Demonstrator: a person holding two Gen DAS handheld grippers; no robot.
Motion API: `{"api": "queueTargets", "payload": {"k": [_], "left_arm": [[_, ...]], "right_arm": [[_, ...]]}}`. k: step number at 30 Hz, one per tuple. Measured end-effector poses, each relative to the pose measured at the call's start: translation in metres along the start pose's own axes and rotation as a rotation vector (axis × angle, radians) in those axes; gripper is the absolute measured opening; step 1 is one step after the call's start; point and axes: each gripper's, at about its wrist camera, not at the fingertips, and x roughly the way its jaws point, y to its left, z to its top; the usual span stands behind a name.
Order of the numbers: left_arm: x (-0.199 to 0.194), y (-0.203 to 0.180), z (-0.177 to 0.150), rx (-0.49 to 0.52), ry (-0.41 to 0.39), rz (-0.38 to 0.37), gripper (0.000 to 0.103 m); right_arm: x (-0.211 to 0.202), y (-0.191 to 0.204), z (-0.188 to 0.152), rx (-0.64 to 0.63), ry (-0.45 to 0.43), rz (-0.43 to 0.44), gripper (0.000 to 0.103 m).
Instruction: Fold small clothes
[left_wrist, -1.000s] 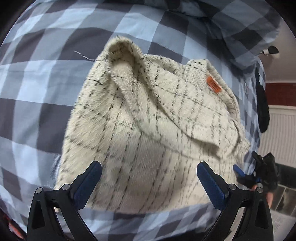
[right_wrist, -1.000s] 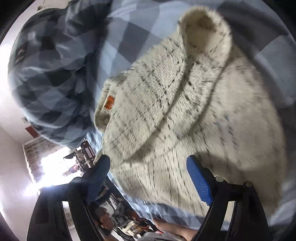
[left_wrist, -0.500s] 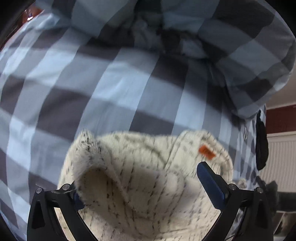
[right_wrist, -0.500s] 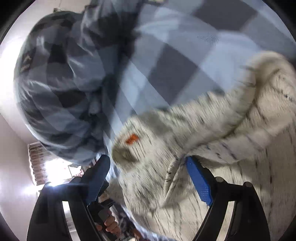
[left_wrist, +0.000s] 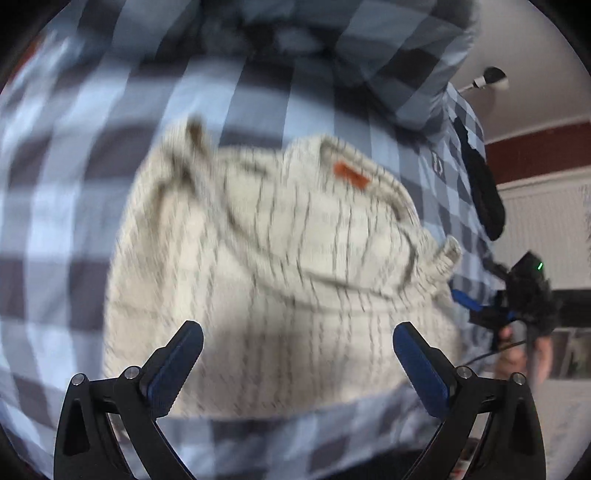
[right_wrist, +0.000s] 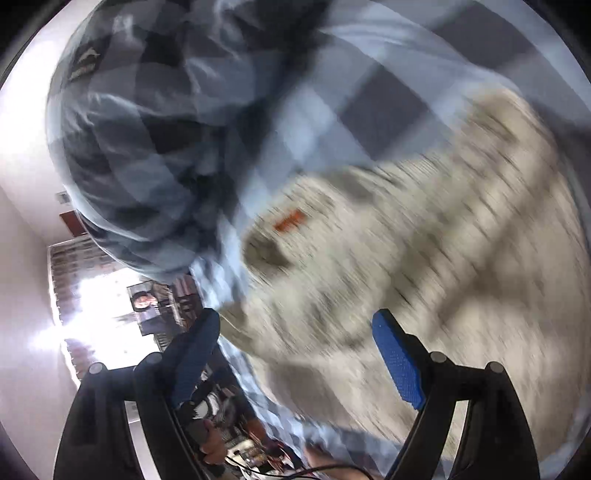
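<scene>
A cream fleece garment (left_wrist: 280, 266) with thin dark checks and a small orange tag (left_wrist: 351, 175) lies rumpled on the blue-and-grey checked bedcover (left_wrist: 74, 206). My left gripper (left_wrist: 295, 350) hovers over its near part, open, with nothing between the blue pads. In the right wrist view the same garment (right_wrist: 443, 251) fills the right half, blurred, its orange tag (right_wrist: 290, 220) near the middle. My right gripper (right_wrist: 295, 343) stands open above the garment's edge, empty. The left wrist view also catches the right gripper (left_wrist: 480, 308) at the far right, in a hand.
A pillow (left_wrist: 369, 48) in the same checked cloth lies at the far end of the bed; it is seen too as the pillow (right_wrist: 147, 140). The bed's edge drops off at right, toward a white radiator (left_wrist: 539, 229). A bright window and cluttered shelves (right_wrist: 110, 302) lie beyond.
Both grippers have lifted and swung back over the garment after dipping to its near edge half a second ago. The raised cuff has dropped and the garment lies flatter. Both stay open.
</scene>
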Motion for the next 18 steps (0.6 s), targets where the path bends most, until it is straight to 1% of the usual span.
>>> {"api": "queueTargets", "payload": {"k": [1,2,3,4,6,7,8,9,10,11,12,13,16,18], "left_arm": [[0.008,0.004,-0.002,-0.014,0.011,-0.005,0.103],[0.015,0.005,-0.002,-0.017,0.011,0.016,0.103],[0.021,0.006,-0.001,-0.024,0.005,0.034,0.103],[0.03,0.008,0.004,-0.04,-0.007,0.041,0.103],[0.044,0.008,0.012,-0.056,-0.009,0.051,0.103],[0.053,0.009,0.02,-0.075,-0.017,0.053,0.103],[0.057,0.009,0.025,-0.085,-0.029,0.052,0.103],[0.061,0.01,0.031,-0.095,-0.049,0.056,0.103],[0.066,0.009,0.041,-0.101,-0.065,0.056,0.103],[0.067,0.01,0.046,-0.106,-0.071,0.053,0.103],[0.068,0.011,0.053,-0.12,-0.083,0.042,0.103],[0.067,0.012,0.061,-0.137,-0.107,0.024,0.102],[0.057,0.014,0.082,-0.184,-0.173,-0.039,0.094],[0.05,0.016,0.095,-0.223,-0.21,-0.076,0.093]], "right_arm": [[-0.005,-0.006,-0.003,-0.011,-0.027,-0.035,0.082],[-0.008,-0.013,-0.006,-0.016,-0.051,-0.095,0.082],[-0.005,-0.019,-0.006,-0.013,-0.055,-0.136,0.082],[-0.002,-0.024,-0.005,-0.012,-0.042,-0.134,0.082],[0.011,-0.03,0.0,0.003,-0.008,-0.088,0.082],[0.018,-0.032,0.004,0.007,-0.001,-0.081,0.082],[0.023,-0.032,0.007,0.005,-0.01,-0.096,0.082],[0.029,-0.032,0.012,-0.008,-0.042,-0.11,0.073],[0.03,-0.03,0.016,-0.017,-0.062,-0.101,0.043],[0.035,-0.03,0.02,-0.024,-0.068,-0.084,0.024],[0.041,-0.03,0.025,-0.024,-0.062,-0.081,0.003],[0.04,-0.03,0.027,-0.021,-0.068,-0.077,0.003],[0.028,-0.017,0.03,-0.07,-0.097,-0.046,0.003],[0.016,-0.01,0.034,-0.066,-0.119,0.008,0.003]]}}
